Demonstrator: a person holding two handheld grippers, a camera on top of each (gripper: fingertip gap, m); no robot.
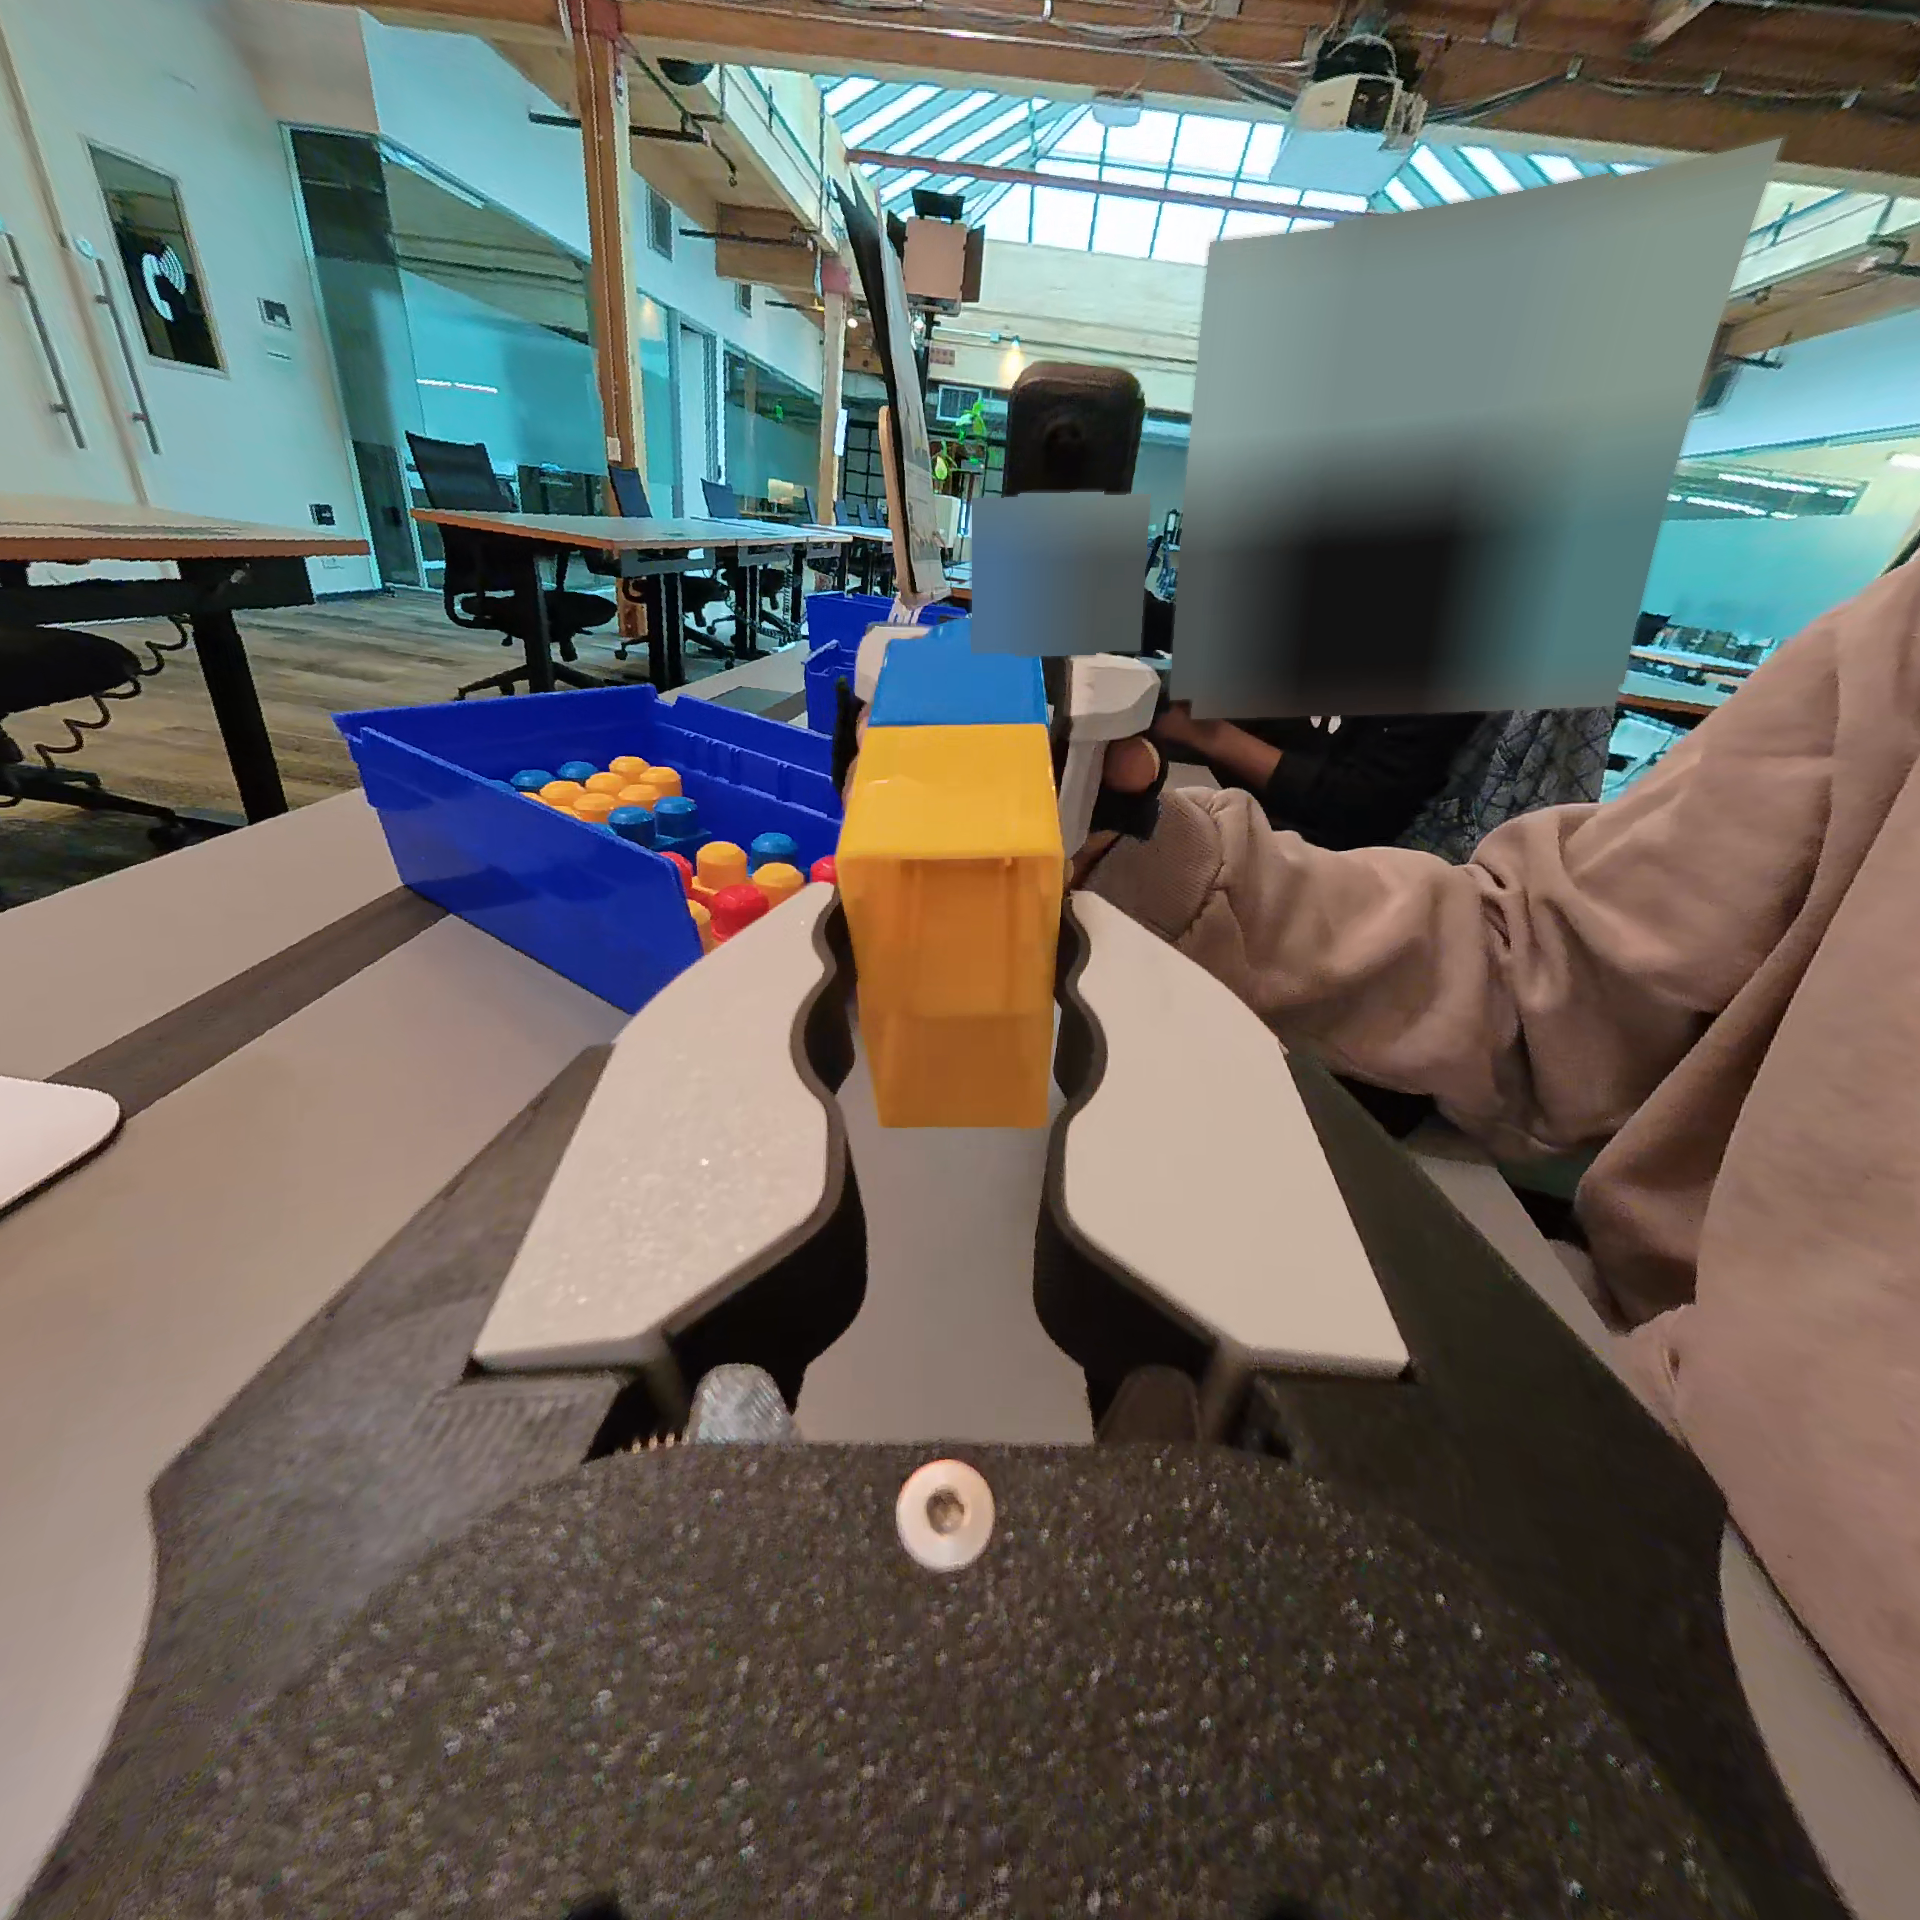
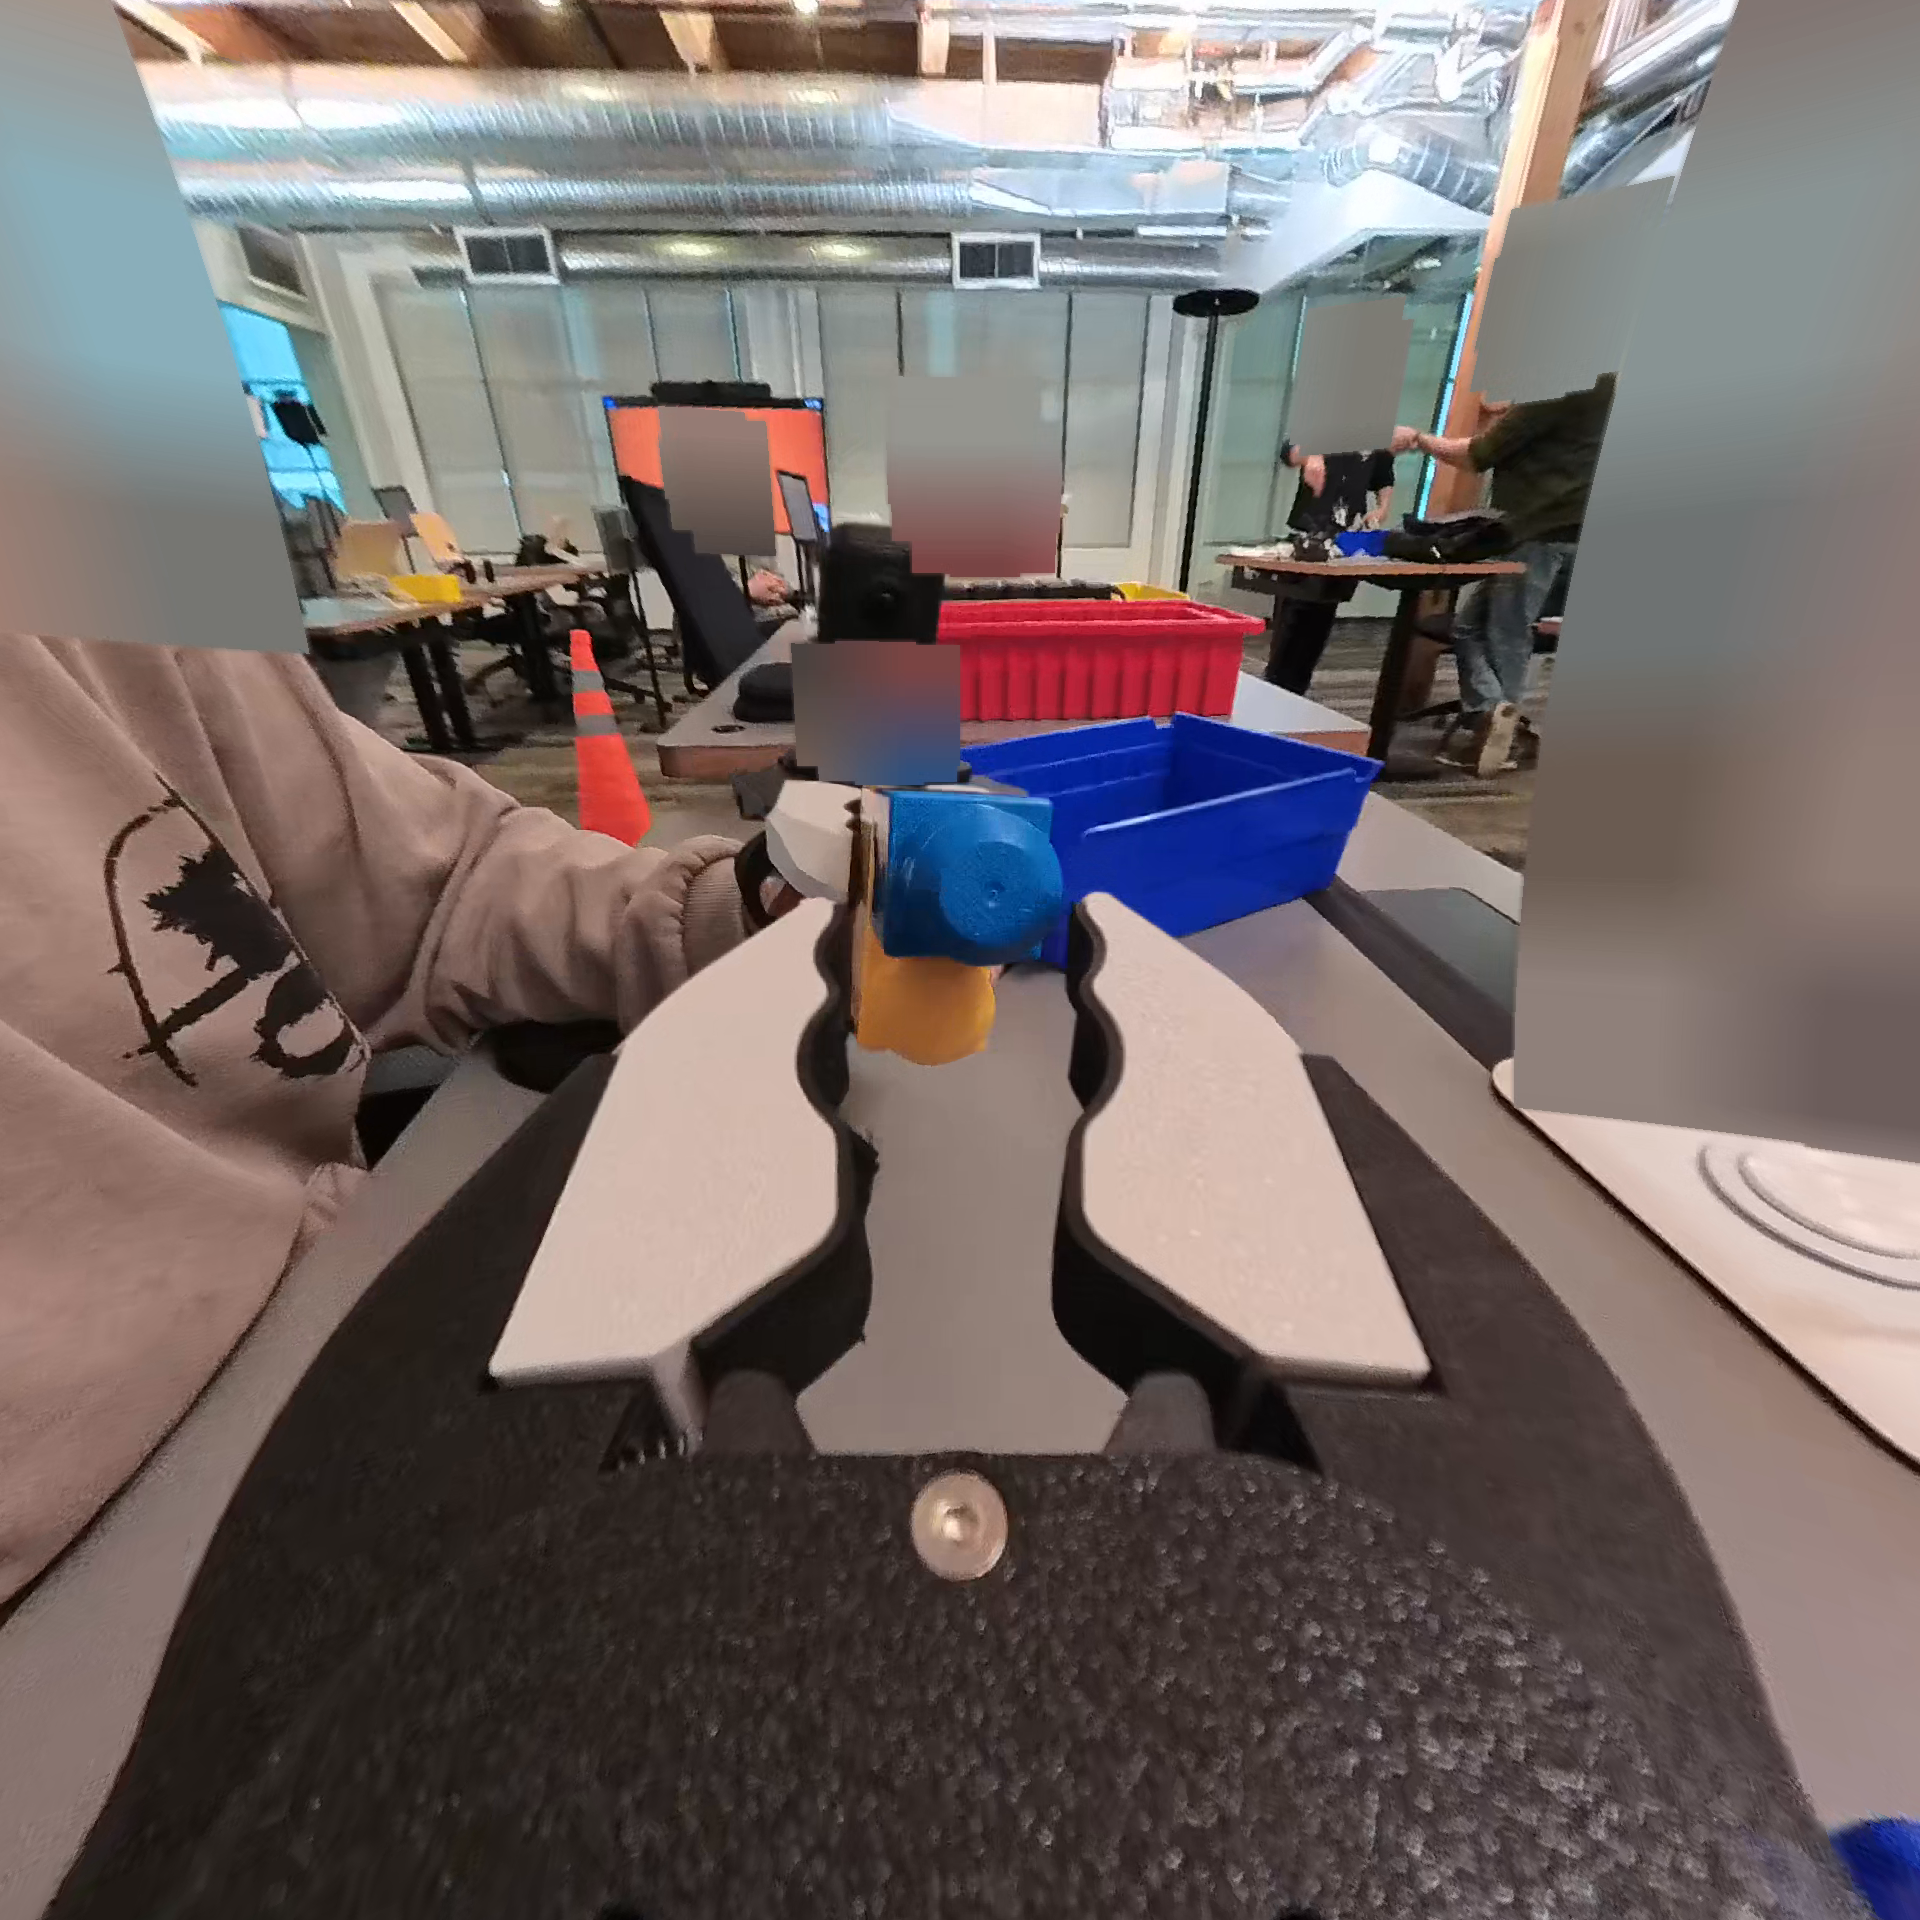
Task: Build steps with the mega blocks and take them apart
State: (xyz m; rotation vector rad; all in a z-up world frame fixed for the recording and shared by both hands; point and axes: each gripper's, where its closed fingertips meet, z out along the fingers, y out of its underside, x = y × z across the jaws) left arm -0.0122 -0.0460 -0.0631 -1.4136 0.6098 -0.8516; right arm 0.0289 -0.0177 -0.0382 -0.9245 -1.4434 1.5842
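Observation:
My left gripper [image 1: 951,935] is shut on a yellow block stack [image 1: 951,997] and holds it above the grey table [image 1: 260,1039]. A blue block [image 1: 956,691] is joined to the far end of the stack. My right gripper [image 2: 956,925] faces it from the other side, its jaws closed on the blue block [image 2: 966,888], whose round stud points at the camera. The yellow stack [image 2: 925,1013] shows just below and behind the blue block. One white finger [image 2: 805,842] of the left gripper shows beyond it.
A blue bin [image 1: 540,883] with several loose yellow, blue and red blocks [image 1: 665,821] stands left of the left gripper. An empty blue bin [image 2: 1195,821] and a red bin [image 2: 1091,665] stand beyond the right gripper. A white pad [image 2: 1714,1247] lies nearby. The person's beige sleeve [image 1: 1558,935] reaches in.

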